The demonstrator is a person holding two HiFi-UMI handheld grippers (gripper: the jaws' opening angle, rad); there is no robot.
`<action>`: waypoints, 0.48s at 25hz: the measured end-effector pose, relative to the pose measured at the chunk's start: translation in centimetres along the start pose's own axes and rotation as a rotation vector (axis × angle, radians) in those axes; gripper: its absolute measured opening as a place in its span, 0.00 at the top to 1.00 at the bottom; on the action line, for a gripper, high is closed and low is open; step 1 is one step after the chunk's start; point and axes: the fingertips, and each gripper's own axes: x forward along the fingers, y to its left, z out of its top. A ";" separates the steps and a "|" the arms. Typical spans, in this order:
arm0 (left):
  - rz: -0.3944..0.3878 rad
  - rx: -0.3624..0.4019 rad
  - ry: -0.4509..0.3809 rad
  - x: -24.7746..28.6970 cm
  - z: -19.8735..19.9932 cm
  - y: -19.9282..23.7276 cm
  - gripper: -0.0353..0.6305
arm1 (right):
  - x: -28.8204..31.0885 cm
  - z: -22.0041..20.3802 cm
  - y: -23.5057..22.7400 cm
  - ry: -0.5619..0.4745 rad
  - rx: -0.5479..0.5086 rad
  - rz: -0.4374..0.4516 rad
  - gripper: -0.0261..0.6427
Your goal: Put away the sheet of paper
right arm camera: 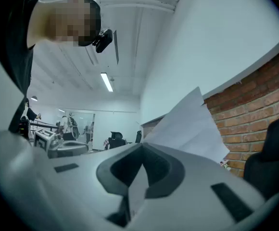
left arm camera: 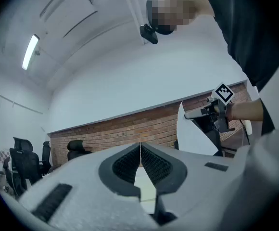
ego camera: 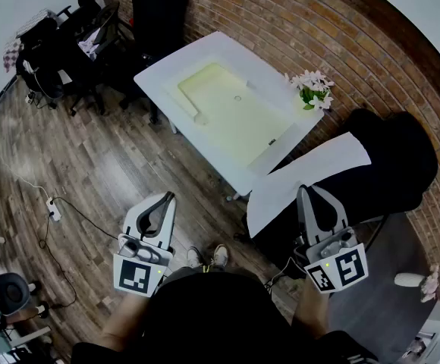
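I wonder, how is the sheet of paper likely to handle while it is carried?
Probably floppy: the sheet of paper, pinched at one edge by the right gripper, curves. Likely light: that single pinch holds it up.

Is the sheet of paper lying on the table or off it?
Off it. The right gripper is shut on the sheet of paper, holding it in the air beside the table.

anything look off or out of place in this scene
Only the white sheet of paper: it hangs in mid-air beside the white table, pinched near one edge by the right gripper, the rest sticking out unsupported over a black office chair. Nothing looks spilled or damaged.
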 end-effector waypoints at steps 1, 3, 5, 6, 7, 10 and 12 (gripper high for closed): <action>0.002 -0.001 0.001 -0.1 0.0 0.1 0.91 | 0.0 0.0 0.0 -0.001 0.001 -0.001 0.94; 0.007 -0.002 0.002 -0.2 -0.1 0.3 0.91 | 0.0 -0.2 -0.1 0.000 -0.001 -0.001 0.94; 0.010 -0.001 0.003 -0.2 -0.2 0.3 0.91 | 0.1 -0.4 -0.1 0.005 -0.005 0.002 0.94; 0.011 0.001 0.006 -0.2 -0.2 0.3 0.91 | 0.1 -0.6 -0.1 0.009 -0.005 0.003 0.94; 0.013 0.002 0.008 -0.2 -0.3 0.2 0.91 | 0.2 -0.8 -0.1 0.013 -0.002 0.005 0.94; 0.022 0.003 0.012 0.1 -0.3 -0.1 0.91 | 0.1 -1.2 -0.4 0.021 0.001 0.016 0.94; 0.031 0.007 0.015 0.2 -0.1 -0.3 0.91 | 0.2 -1.3 -0.6 0.020 -0.001 0.028 0.94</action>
